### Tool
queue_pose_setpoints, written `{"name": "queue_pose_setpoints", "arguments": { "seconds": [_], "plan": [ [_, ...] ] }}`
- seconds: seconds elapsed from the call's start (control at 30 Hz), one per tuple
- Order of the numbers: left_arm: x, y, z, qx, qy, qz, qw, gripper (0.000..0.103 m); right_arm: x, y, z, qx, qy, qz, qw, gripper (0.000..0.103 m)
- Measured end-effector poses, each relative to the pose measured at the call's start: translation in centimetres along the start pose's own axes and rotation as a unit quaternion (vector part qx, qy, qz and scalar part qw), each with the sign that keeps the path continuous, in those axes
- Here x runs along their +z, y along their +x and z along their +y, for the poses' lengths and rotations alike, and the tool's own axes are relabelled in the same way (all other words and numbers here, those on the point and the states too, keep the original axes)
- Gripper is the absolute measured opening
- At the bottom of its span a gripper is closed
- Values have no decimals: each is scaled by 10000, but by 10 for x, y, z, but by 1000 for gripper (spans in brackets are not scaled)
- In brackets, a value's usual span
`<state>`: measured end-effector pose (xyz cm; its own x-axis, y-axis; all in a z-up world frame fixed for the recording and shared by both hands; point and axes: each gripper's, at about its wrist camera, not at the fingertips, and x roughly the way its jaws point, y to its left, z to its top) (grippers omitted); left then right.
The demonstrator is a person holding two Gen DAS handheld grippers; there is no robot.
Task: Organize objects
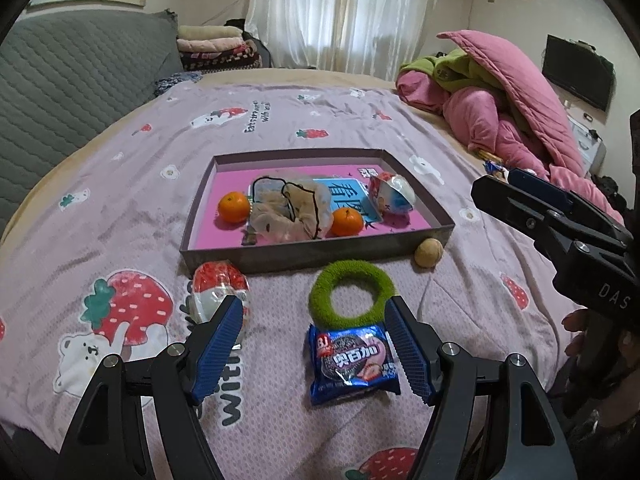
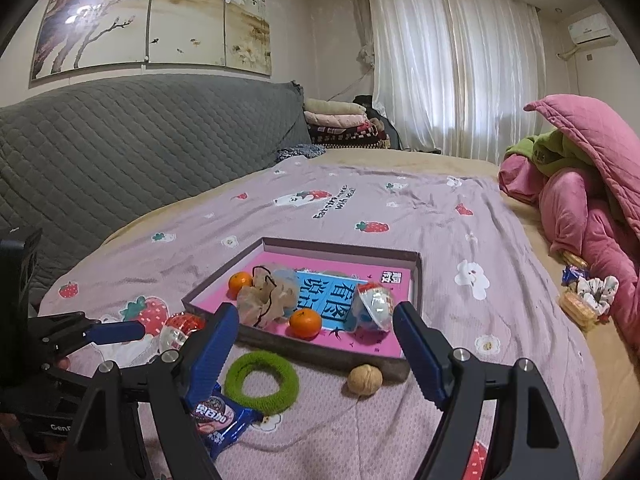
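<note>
A shallow box (image 1: 312, 258) sat on the strawberry blanket (image 1: 120, 208). Inside it lay two oranges (image 1: 233, 207), a crumpled net bag (image 1: 290, 210) and a clear toy ball (image 1: 392, 194). Just in front of the box were a green fuzzy ring (image 1: 352, 294), a walnut (image 1: 429, 252), a blue cookie packet (image 1: 354, 362) and a red and white ball (image 1: 218, 288). The left gripper (image 1: 316, 344) hung over the packet, jaws wide apart, holding nothing. The right gripper (image 2: 316, 350) was wide open too, above the ring and the walnut, and empty.
</note>
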<state>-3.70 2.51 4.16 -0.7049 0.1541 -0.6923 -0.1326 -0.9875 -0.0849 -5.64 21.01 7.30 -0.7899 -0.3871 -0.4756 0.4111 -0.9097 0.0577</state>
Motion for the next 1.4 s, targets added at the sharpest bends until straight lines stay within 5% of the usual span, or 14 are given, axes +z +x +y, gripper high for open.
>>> {"name": "queue_pose_setpoints", "arguments": {
  "seconds": [1.4],
  "plan": [
    [-41, 21, -18, -200, 176, 743, 9969, 75, -49, 14, 11, -140, 232, 1032, 9943, 80]
  ]
}}
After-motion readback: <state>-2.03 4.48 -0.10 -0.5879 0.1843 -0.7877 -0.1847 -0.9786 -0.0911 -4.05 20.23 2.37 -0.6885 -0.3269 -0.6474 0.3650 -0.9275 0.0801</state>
